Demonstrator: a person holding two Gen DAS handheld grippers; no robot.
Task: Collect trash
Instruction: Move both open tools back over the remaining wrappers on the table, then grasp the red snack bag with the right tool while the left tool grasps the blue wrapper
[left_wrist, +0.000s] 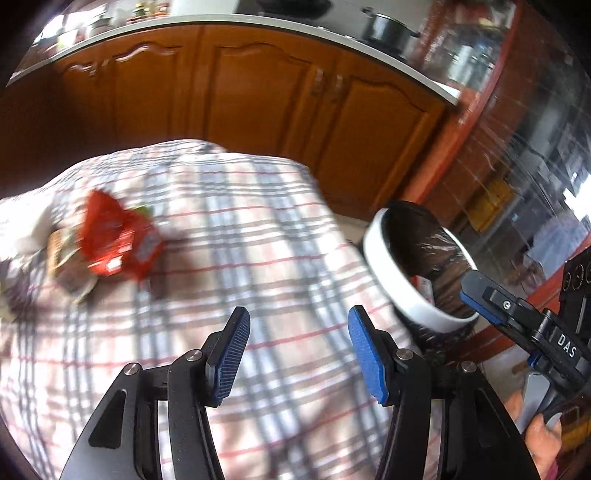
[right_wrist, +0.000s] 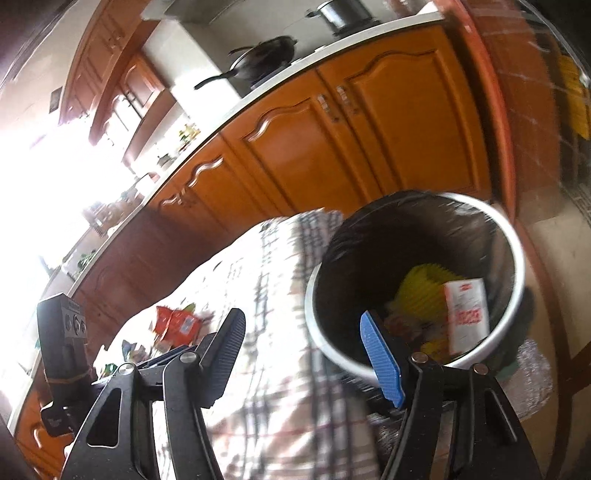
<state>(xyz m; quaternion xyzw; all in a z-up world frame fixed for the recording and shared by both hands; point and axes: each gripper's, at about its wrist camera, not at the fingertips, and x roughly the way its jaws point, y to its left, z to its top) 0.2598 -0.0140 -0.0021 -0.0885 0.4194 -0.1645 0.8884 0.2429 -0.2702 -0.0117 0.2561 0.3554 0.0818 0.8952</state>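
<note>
A red snack wrapper (left_wrist: 118, 240) lies on the plaid tablecloth (left_wrist: 236, 236) at the left, on top of other crumpled wrappers (left_wrist: 64, 258). My left gripper (left_wrist: 295, 332) is open and empty above the cloth, well to the right of the wrapper. A white-rimmed bin with a black liner (left_wrist: 413, 266) stands past the table's right edge. In the right wrist view my right gripper (right_wrist: 301, 336) is open and empty beside the bin (right_wrist: 417, 280), which holds a yellow wrapper (right_wrist: 424, 291) and a white packet (right_wrist: 466, 314). The red wrapper (right_wrist: 177, 321) shows far left there.
Orange wooden cabinets (left_wrist: 266, 96) with a white counter stand behind the table. A pot (left_wrist: 388, 27) and a pan (right_wrist: 266, 61) sit on the counter. The right gripper body (left_wrist: 524, 317) is at the right of the left wrist view. Bright window glare fills the left of the right wrist view.
</note>
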